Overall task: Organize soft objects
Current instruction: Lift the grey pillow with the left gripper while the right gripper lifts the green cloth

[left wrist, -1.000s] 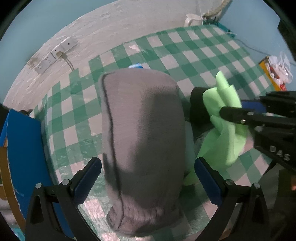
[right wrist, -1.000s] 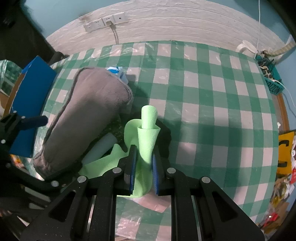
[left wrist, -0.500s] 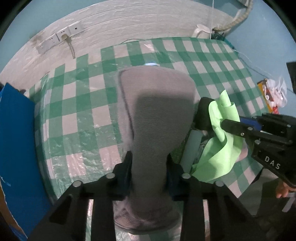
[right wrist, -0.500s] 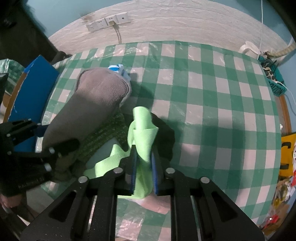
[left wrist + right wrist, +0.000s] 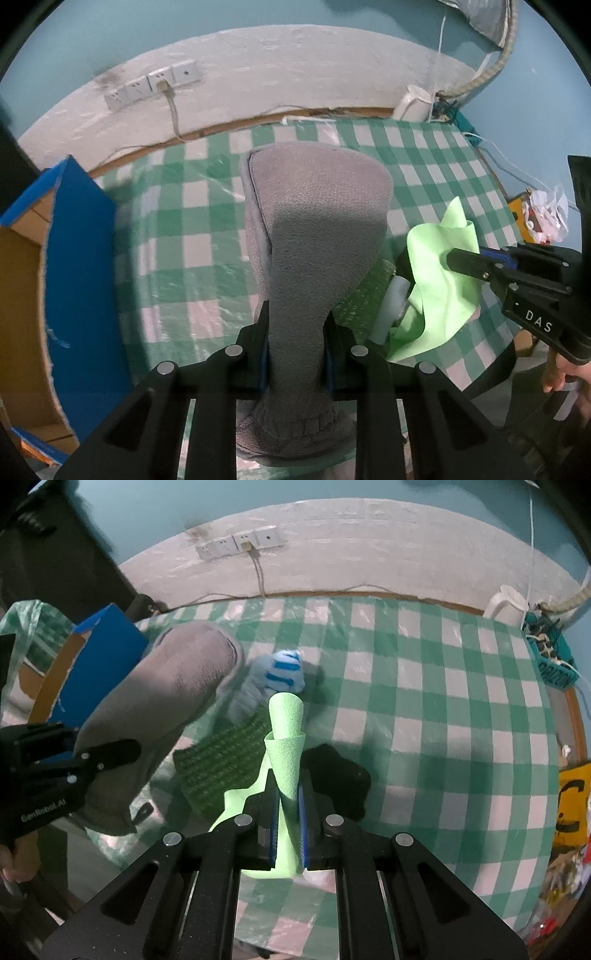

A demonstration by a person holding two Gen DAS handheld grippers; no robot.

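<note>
Where green-checked cloth [image 5: 207,236] lies glossy: left tongs [image 5: 297,345] just clenched on fuzzy grey pouch [image 5: 314,229], right tongs [image 5: 287,825] pinching lime cloth [image 5: 284,738].

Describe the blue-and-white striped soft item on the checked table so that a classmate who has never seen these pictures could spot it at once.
Start at the green-and-white checked tablecloth. Near its left side, find the big grey fleece piece gripped by the left gripper; the striped item lies just beyond its far end, behind the dark green knitted cloth. It alone is white with bright blue stripes.
</note>
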